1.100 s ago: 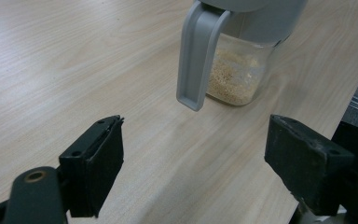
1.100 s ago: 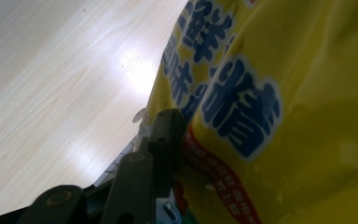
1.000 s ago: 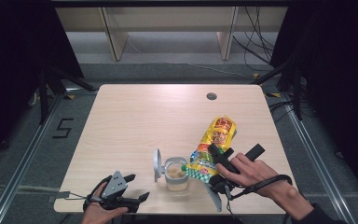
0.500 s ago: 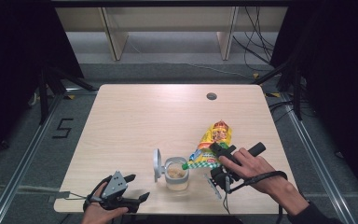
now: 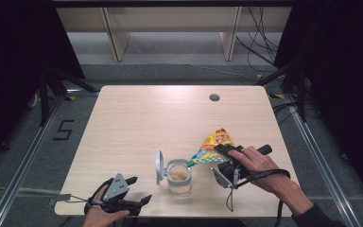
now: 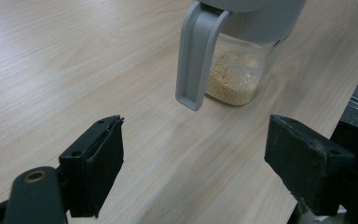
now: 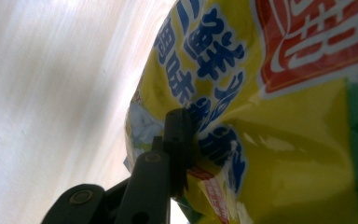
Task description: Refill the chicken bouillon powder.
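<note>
A: Which step are we at?

B: Pouring, I'd say. The right gripper [image 5: 222, 158] has the yellow bag [image 5: 212, 144] clamped — its jaws have just been closing, and in the right gripper view a jaw presses into the crinkled bag [image 7: 270, 140]. The bag is tilted, its low end just over the rim of the jar [image 5: 178, 176].

A: And the jar?

B: Near the front edge of the table [image 5: 137, 123], lid [image 5: 159, 165] flipped up on its left side, pale crumbs in the bottom. In the left gripper view the jar [image 6: 235, 77] stands ahead of the jaws, well apart from them.

A: So the left gripper isn't holding anything?

B: No — the left gripper [image 5: 123, 198] rests at the table's front edge, jaws spread wide, nothing between them.

A: Next move?

B: Probably tipping the bag further with its mouth kept over the jar's opening. The jar is free-standing, so a nudge from the bag could shift it; the left gripper could steady it.
</note>
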Motion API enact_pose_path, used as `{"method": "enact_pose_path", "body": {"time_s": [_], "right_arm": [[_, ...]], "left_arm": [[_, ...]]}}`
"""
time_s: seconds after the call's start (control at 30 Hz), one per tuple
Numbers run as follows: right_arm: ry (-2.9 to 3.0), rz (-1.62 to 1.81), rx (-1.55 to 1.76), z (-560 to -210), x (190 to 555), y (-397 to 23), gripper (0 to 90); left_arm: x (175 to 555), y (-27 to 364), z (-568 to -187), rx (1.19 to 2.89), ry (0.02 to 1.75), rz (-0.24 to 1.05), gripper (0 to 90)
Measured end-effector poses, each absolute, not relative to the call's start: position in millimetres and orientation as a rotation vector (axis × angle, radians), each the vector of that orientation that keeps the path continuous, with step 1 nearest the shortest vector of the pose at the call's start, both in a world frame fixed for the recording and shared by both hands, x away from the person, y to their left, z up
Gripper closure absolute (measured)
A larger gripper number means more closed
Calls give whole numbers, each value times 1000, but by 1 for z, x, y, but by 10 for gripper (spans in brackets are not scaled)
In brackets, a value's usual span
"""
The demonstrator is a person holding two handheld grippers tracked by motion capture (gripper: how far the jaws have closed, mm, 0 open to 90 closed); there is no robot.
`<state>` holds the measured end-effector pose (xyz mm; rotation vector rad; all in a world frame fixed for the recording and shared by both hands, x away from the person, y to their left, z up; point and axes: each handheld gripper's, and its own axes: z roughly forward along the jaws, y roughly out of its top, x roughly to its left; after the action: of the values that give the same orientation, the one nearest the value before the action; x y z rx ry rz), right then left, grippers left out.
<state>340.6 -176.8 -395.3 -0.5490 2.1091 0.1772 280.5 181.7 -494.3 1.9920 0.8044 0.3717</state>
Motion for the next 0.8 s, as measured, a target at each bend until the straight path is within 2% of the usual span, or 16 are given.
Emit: {"method": "enact_pose_path", "body": {"time_s": [0.4,0.6,0.8], "right_arm": [[2160,284,-410,-388,344,-199,771],[2203,366,-247,-393,347,-217,777],[2205,418,-232,-396,351,-226,786]], "left_arm": [[280,181,-494,1986,808,370,189],[280,181,-495,1986,813,369,189],[280,180,-495,1982,817,363,189]]}}
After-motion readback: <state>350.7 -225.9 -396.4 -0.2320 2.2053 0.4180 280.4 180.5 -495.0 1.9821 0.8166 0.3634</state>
